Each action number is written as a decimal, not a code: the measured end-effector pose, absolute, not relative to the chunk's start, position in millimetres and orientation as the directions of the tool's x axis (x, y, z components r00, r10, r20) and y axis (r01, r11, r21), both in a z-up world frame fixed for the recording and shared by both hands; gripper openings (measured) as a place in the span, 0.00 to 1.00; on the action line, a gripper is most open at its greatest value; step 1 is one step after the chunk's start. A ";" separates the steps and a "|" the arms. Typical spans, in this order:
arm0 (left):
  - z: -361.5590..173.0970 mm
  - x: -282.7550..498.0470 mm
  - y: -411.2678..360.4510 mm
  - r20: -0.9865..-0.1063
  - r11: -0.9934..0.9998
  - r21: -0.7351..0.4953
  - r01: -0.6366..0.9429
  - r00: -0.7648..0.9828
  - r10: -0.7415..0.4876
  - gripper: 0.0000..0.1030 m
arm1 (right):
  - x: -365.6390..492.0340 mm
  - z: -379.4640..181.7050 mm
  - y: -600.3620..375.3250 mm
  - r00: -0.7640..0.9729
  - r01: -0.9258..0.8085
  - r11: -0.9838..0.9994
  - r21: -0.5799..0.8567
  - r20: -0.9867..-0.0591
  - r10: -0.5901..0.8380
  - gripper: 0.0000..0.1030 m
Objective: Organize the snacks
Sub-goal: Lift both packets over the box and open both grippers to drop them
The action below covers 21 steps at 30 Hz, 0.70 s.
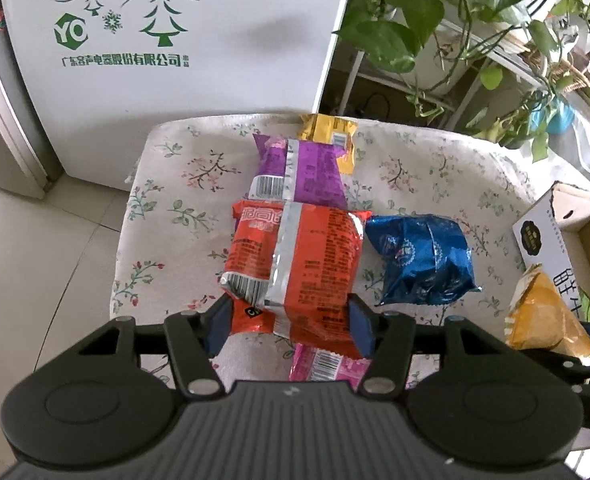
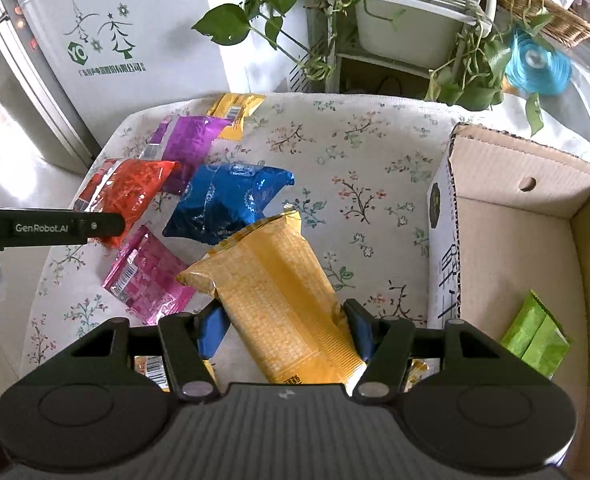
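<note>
My left gripper is shut on an orange-red snack packet, its pads pressing both sides of the packet's near end. Past it lie a purple packet, a small yellow packet and a blue foil packet. A pink packet lies under the held one. My right gripper is shut on a large yellow packet and holds it tilted above the cloth. In the right wrist view the orange-red packet, blue packet, pink packet and purple packet lie to the left.
An open cardboard box stands at the right with a green packet inside. The floral cloth covers the table. A white fridge stands behind, potted plants at the back right. The left gripper's arm crosses the left.
</note>
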<state>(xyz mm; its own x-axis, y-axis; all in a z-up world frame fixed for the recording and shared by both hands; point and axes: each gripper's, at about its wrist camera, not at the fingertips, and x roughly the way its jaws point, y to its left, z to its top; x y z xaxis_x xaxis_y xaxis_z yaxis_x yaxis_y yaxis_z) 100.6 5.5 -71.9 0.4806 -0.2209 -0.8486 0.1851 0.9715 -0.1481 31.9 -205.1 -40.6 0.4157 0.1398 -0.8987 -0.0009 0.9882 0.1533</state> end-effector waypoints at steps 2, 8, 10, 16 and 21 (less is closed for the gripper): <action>-70.2 99.4 5.5 -0.846 0.972 -0.148 0.183 0.486 -0.220 0.56 | 31.1 -38.7 -206.0 0.420 -0.001 0.988 0.157 -0.896 0.143 0.66; -63.8 95.4 3.5 -0.839 0.971 -0.162 0.174 0.495 -0.228 0.56 | 31.3 -30.6 -209.2 0.443 0.012 0.985 0.173 -0.884 0.150 0.66; -61.8 93.9 2.4 -0.836 0.971 -0.169 0.172 0.496 -0.234 0.56 | 30.8 -28.1 -210.8 0.450 0.014 0.984 0.176 -0.880 0.151 0.66; -52.4 87.1 -5.4 -0.823 0.968 -0.175 0.179 0.513 -0.244 0.56 | 28.5 -21.0 -218.0 0.473 0.032 0.981 0.189 -0.868 0.151 0.66; -43.5 82.4 -18.9 -0.805 0.961 -0.188 0.203 0.529 -0.269 0.56 | 26.3 -14.0 -229.2 0.502 0.065 0.977 0.201 -0.853 0.142 0.66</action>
<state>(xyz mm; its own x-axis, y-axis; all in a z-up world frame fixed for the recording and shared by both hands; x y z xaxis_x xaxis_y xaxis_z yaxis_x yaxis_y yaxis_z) 82.4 -18.9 -43.5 0.5289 -0.2688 -0.8050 0.2030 0.9611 -0.1875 26.3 -229.2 -14.0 0.5022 0.1418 -0.8531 0.0651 0.9775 0.2008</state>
